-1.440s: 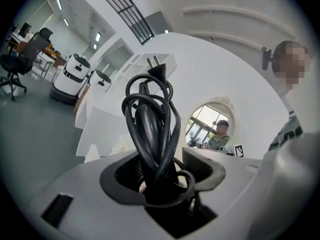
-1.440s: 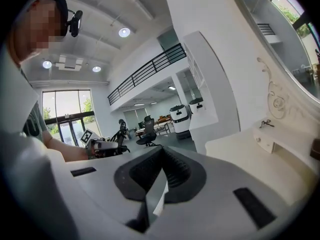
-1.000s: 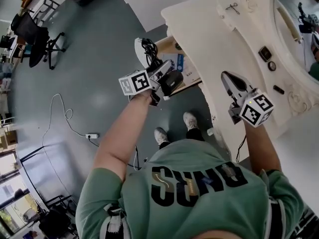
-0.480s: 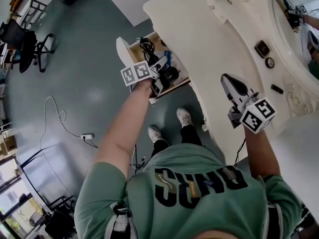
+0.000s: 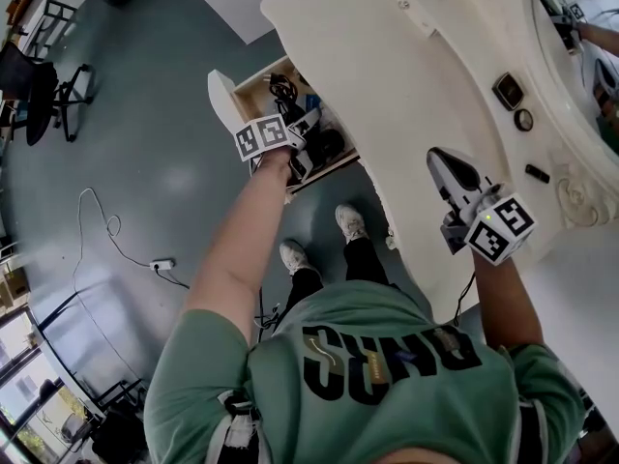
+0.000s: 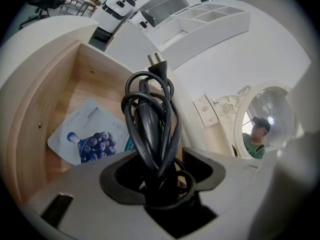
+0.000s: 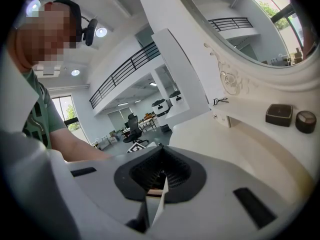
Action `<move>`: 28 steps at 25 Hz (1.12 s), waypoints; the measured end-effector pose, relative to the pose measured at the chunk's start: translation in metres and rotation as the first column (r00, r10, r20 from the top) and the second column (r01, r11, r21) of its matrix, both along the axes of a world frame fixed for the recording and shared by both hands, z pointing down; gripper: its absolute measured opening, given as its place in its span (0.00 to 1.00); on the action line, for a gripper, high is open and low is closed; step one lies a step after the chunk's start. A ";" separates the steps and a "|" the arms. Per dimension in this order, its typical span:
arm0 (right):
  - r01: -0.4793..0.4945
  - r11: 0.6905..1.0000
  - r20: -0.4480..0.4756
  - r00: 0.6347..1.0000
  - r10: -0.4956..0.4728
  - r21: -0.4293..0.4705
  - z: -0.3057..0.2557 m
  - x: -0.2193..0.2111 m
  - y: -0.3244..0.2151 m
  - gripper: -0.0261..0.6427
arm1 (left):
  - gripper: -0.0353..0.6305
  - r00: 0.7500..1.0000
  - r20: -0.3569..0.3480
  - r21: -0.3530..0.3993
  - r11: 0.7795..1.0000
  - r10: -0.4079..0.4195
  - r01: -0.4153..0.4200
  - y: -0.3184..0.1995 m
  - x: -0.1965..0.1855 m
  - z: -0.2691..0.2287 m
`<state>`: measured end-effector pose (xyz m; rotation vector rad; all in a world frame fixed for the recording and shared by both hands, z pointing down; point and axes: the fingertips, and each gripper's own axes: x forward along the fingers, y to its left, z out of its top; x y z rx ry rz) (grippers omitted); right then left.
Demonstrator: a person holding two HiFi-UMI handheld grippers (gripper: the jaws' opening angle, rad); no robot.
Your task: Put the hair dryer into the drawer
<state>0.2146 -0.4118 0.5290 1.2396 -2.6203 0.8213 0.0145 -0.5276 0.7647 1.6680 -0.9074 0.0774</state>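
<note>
Two grippers in hand. Left gripper [image 6: 160,178] clamped on the handle of the hair dryer [image 6: 150,134], with the pads hard to make out behind loops of cord [image 6: 131,101]. In the head view, left gripper [image 5: 311,149] just above the drawer [image 5: 253,90], which stands pulled open. Hair dryer [image 5: 331,145] there only a dark lump over the drawer's near edge, half covered by the tool. Cannot tell whether it touches the drawer's floor. Nozzle end out of sight in the left gripper view, cut off below the jaws.

Black throughout, with the cord wound several times round the handle and a two-pin plug [image 6: 156,64] sticking up at the top of the coil.

Inside the drawer [image 6: 60,84], bare pale wood and a flat packet [image 6: 87,139] printed with blueberries, lying on the floor beyond the dryer. More black cable [image 5: 282,89] at the drawer's far end.

Right gripper [image 7: 159,176] closed on nothing, jaws together. In the head view, right gripper [image 5: 443,160] well to the right of the drawer, over the white dressing table [image 5: 387,75]. Beyond it, further from the drawer, a dark square box [image 5: 510,92] and a round lidded thing [image 5: 523,120] near the mirror [image 5: 580,56].

Below the drawer, the person's shoes [image 5: 293,256] on the grey floor.
</note>
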 end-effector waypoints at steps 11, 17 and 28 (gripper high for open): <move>0.008 1.000 0.006 1.000 -0.007 -0.023 0.010 -0.004 -0.001 0.03 | 0.43 0.999 -0.036 -0.054 0.998 0.009 -0.011 -0.006 0.010 0.019; 0.015 0.999 0.006 1.000 -0.015 -0.030 0.014 -0.008 0.001 0.03 | 0.44 1.000 -0.025 -0.116 0.993 -0.011 0.008 -0.006 0.007 0.032; 0.026 0.999 0.012 1.000 -0.025 -0.042 0.019 -0.014 0.005 0.03 | 0.50 0.970 0.159 -0.190 0.969 0.187 -0.155 0.008 0.008 0.046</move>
